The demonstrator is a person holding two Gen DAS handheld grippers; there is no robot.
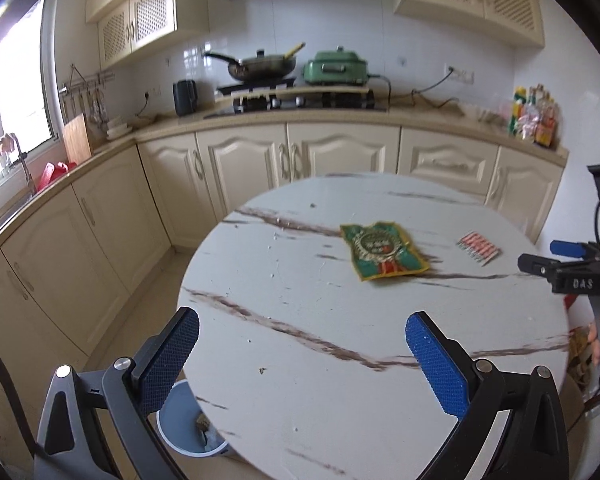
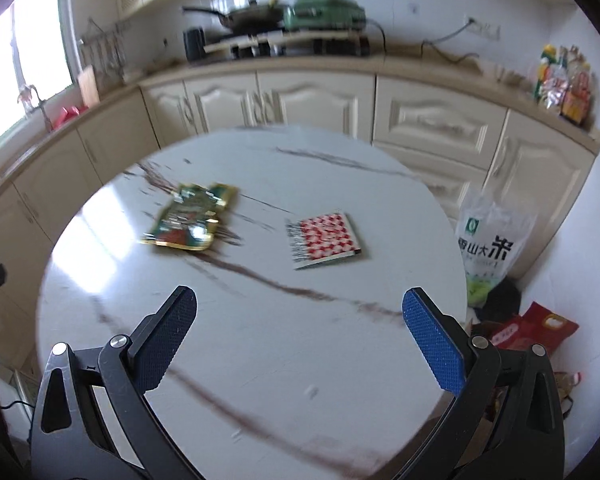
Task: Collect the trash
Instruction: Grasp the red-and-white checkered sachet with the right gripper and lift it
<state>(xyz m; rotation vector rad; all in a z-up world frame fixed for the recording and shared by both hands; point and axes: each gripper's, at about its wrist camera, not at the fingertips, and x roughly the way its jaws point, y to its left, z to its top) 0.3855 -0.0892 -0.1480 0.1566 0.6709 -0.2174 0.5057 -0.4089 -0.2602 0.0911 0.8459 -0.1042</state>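
Both grippers, left [image 1: 302, 354] and right [image 2: 300, 338], hung over the counter [image 1: 340, 400] with fingers spread and empty, so the flat wrapper [image 1: 384, 250] mid-counter could slide from a pinch, missing the bin [image 1: 180, 424].

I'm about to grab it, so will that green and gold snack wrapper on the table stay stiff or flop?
The green and gold snack wrapper lies thin and slightly crinkled, so it probably flops. Its glossy film looks light, likely sliding on the smooth marble-pattern table.
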